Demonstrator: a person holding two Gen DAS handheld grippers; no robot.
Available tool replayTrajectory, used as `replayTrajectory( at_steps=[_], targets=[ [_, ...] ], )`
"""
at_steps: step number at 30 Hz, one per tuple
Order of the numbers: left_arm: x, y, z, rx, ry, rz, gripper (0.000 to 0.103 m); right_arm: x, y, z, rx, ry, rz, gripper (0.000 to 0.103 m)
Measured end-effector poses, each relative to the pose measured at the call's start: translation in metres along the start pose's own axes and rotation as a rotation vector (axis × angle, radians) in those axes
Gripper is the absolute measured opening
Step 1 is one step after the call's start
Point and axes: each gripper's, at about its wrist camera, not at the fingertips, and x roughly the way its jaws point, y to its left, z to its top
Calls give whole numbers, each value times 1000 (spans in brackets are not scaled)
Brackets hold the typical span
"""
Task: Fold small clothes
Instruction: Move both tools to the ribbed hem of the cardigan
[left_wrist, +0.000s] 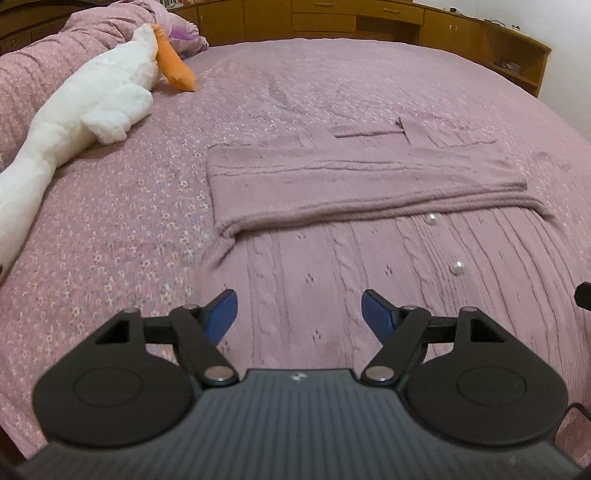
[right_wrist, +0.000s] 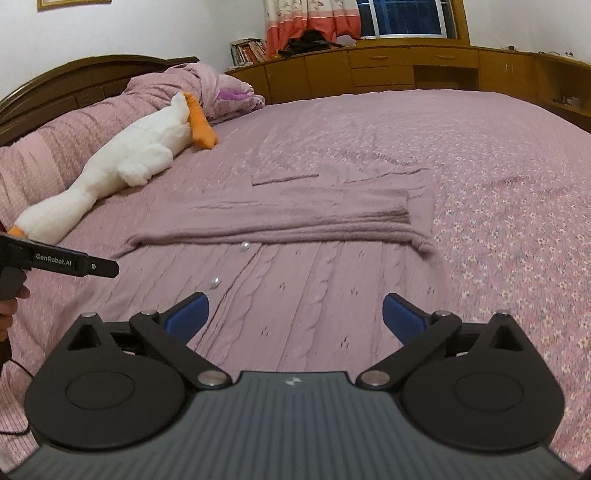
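Both tongs, left tongs (left_wrist: 299, 314) and right tongs (right_wrist: 295, 317), spread wide, empty, above mauve knit cardigan (left_wrist: 332, 229) lying partly folded mid-bed (left_wrist: 147, 221); plush goose (left_wrist: 92, 99) at 10 o'clock.

**Two Cameras Looked Down at the Bed**

The left wrist camera sat just behind the left claw (left_wrist: 299, 314) and looked forward and down, close over the pink sweater (left_wrist: 369, 192) on the bed (left_wrist: 332, 74). The right wrist camera sat behind the right claw (right_wrist: 295, 317) and looked the same way, tipped down less, so it caught the window (right_wrist: 402, 18) too. Both views shared the sweater, the white toy goose (left_wrist: 92, 103) and the wooden cupboards (left_wrist: 369, 18). The right view also saw the left claw at its left edge.
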Motion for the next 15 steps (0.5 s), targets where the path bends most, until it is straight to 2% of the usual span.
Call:
replayTrajectory(
  at_steps=[11, 15],
  targets=[
    [-15, -3, -33, 6, 28, -4, 75, -17, 11, -28, -49, 40, -32, 103],
    [-15, -7, -45, 33, 49, -11, 75, -19, 17, -39, -116, 63, -47, 103]
  ],
)
